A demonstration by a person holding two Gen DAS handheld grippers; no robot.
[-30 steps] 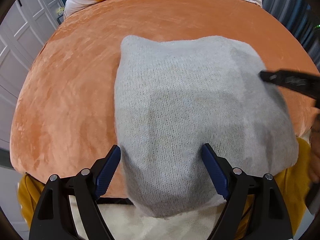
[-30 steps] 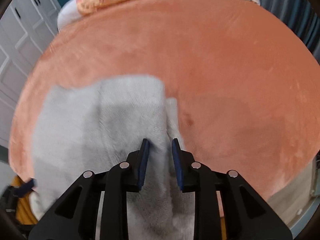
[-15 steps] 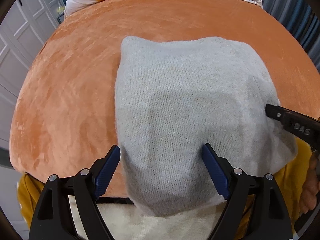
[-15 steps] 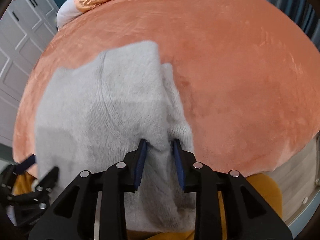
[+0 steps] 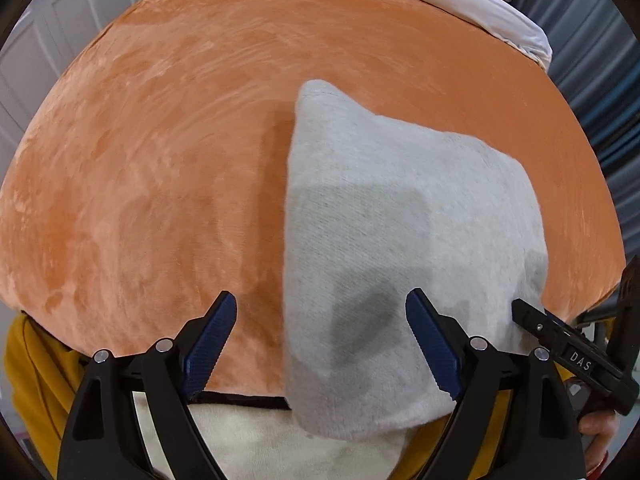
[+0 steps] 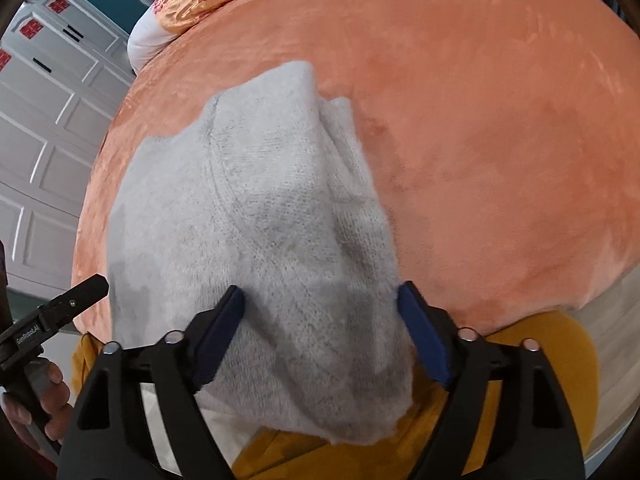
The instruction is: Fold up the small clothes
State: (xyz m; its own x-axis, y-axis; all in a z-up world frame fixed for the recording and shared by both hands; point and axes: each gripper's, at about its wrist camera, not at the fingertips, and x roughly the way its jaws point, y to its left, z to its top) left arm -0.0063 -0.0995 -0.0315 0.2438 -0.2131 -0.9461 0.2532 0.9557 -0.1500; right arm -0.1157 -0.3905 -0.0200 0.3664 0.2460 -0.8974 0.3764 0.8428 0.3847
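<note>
- The grey knit garment [image 5: 404, 240] lies on the orange plush bedcover [image 5: 160, 152], its near edge hanging over the bed's front edge at about 6 o'clock in both wrist views, above a cream cloth [image 5: 256, 440] and mustard fabric [image 6: 552, 344].
- The left gripper [image 5: 320, 344] stands wide, nothing between its blue pads; the garment's left edge runs up between them, from 6 o'clock toward 12.
- The right gripper [image 6: 320, 332] is also spread wide — its jaws straddle the thick near part of the knit without pinching it.
- Along the garment's right side, at about 1 o'clock in the right wrist view, a second layer peeks out from under the top one, so it already looks folded over at least once.
- Judged from this, the step in hand is taking a fresh hold for the next fold.
- To do it well: bring each gripper to a near corner, catch every layer in the pinch — not just the top one — and close firmly, since loose knit stretches and slips.
- Lift both corners level and carry them toward 12 o'clock together, so the edges meet squarely.
- The overhang may drag the piece off the bed if only one side is gripped.
</note>
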